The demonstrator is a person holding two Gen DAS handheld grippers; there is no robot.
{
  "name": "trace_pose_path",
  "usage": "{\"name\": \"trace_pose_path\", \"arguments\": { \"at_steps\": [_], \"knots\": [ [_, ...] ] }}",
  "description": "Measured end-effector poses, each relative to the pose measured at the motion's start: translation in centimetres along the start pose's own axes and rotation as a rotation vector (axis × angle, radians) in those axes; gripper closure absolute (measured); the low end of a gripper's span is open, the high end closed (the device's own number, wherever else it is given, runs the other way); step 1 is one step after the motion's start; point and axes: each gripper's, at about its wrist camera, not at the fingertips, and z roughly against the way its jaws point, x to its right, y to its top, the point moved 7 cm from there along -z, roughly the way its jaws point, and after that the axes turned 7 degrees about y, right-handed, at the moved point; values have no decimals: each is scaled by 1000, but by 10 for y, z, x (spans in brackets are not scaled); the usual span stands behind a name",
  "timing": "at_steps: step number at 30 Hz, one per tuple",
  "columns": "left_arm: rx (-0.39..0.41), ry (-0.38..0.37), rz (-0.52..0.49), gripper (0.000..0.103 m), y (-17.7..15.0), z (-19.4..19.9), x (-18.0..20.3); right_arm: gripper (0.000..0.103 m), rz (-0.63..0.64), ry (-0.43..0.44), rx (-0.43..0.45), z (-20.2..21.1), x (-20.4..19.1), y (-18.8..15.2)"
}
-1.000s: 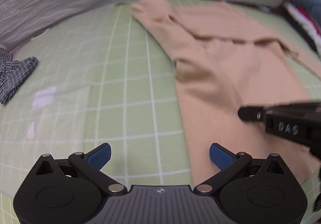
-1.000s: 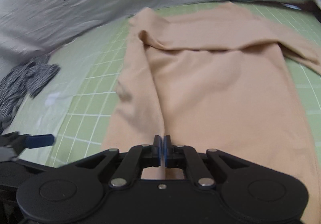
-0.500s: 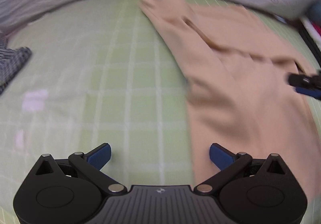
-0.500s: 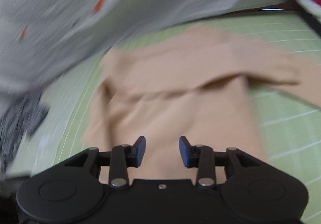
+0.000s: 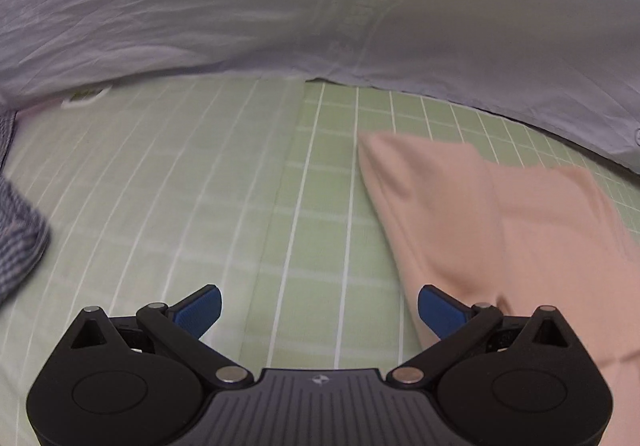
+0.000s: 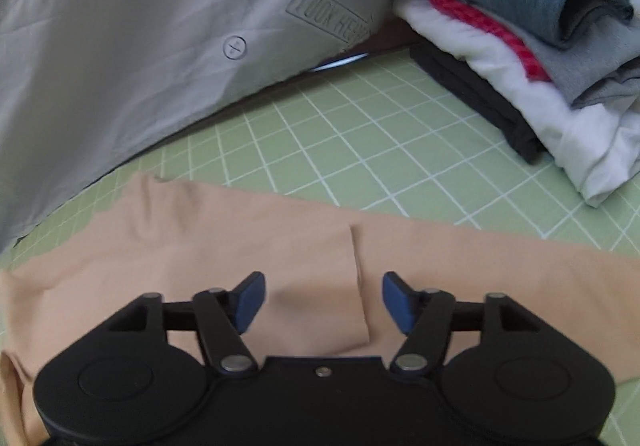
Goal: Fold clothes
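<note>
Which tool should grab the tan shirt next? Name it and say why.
Right, probably. The right tool is open directly over the tan shirt, a fold edge between its fingers. The left tool is open mostly over bare mat, with only its right finger at the shirt's edge.

A green mat (image 5: 320,174) ruled in white squares carries a flat peach garment (image 6: 248,246), a stack of folded clothes (image 6: 532,46) at its far right corner, a checked cloth (image 5: 20,242) at the left edge, and a grey sheet (image 5: 240,30) along the back.
</note>
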Motion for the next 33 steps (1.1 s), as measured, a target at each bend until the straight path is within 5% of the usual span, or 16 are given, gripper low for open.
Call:
{"name": "trace_pose_path", "arguments": {
  "at_steps": [3,5,6,7,13,15,18,22,29,33],
  "knots": [
    [12,10,-24,0,7,-12,7,43,69,8,-17,-7,-11,2],
    [12,8,-31,0,8,-16,11,66,138,3,-30,-11,-19,4],
    [15,5,-33,0,10,-18,13,87,182,8,-39,-12,-24,5],
    [18,3,-35,0,12,-19,15,93,202,27,-43,-12,-26,7],
    [42,-26,-25,0,26,-21,21,96,182,148,11,6,-34,34],
    [58,-38,-14,0,32,-19,22,97,114,168,141,33,-27,60],
    [76,-78,5,0,41,-17,27,96,-149,124,340,73,14,93],
    [74,-155,38,0,49,-22,40,96,-37,-86,213,51,47,83],
    [41,-325,111,1,64,-35,66,96,-89,-71,178,42,50,70],
    [-13,-350,154,19,68,-54,78,96,-131,-51,180,40,53,72]
  ]
}}
